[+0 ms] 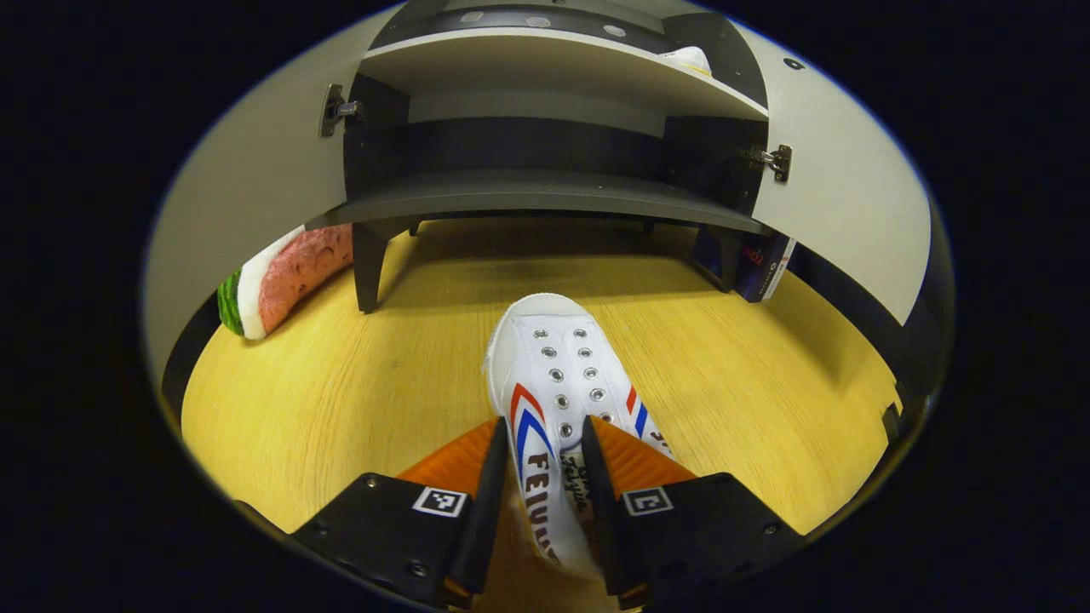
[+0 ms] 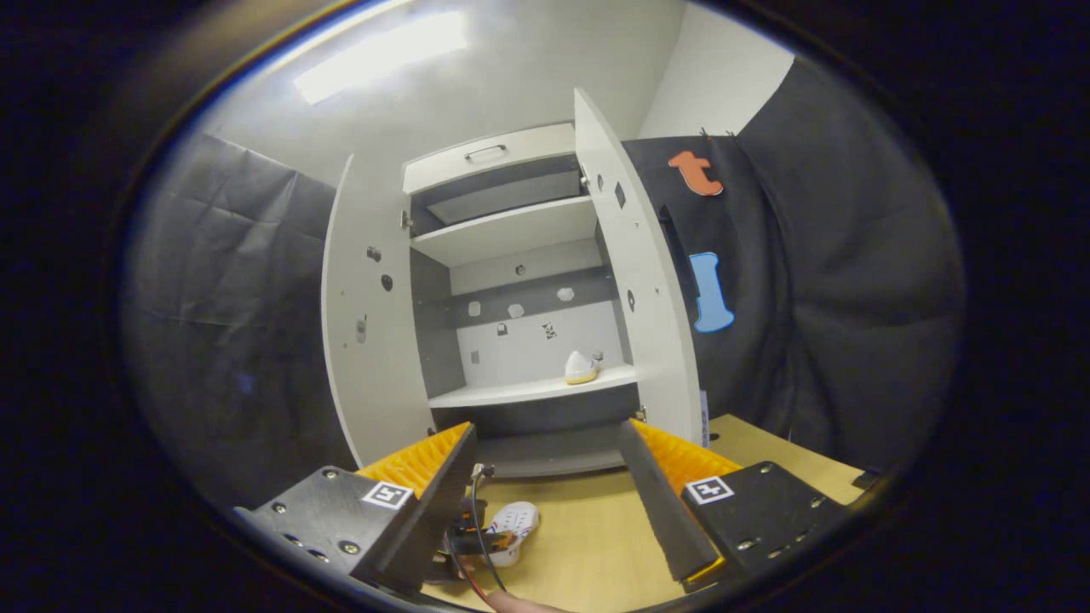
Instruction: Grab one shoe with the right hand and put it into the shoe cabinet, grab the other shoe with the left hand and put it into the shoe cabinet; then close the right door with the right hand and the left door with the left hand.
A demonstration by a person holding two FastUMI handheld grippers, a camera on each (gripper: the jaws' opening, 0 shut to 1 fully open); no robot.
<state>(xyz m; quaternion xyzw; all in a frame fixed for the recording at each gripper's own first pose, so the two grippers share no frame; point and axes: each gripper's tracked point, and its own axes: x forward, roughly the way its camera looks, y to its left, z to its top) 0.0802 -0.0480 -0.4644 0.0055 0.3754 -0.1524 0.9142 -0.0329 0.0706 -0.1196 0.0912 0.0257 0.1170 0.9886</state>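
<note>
A white shoe (image 1: 558,383) with red and blue stripes lies on the wooden table (image 1: 341,400), toe toward the cabinet (image 1: 545,191). My left gripper (image 1: 545,426) is shut on its rear part, both fingers pressing its sides. Both cabinet doors stand open: left door (image 1: 255,179), right door (image 1: 843,196). A second white shoe (image 2: 581,368) sits on the right of a cabinet shelf (image 2: 528,392); its edge (image 1: 688,58) peeks over the upper shelf. My right gripper (image 2: 549,430) hangs open and empty, back from the cabinet. Below it, the table shoe (image 2: 513,519) is seen with the left gripper (image 2: 477,536) on it.
A watermelon-slice plush (image 1: 281,277) lies on the table behind the left door. A dark box (image 1: 762,264) stands under the right door by the cabinet's foot. In the right gripper view the open doors (image 2: 639,281) jut out toward me, with black cloth walls on both sides.
</note>
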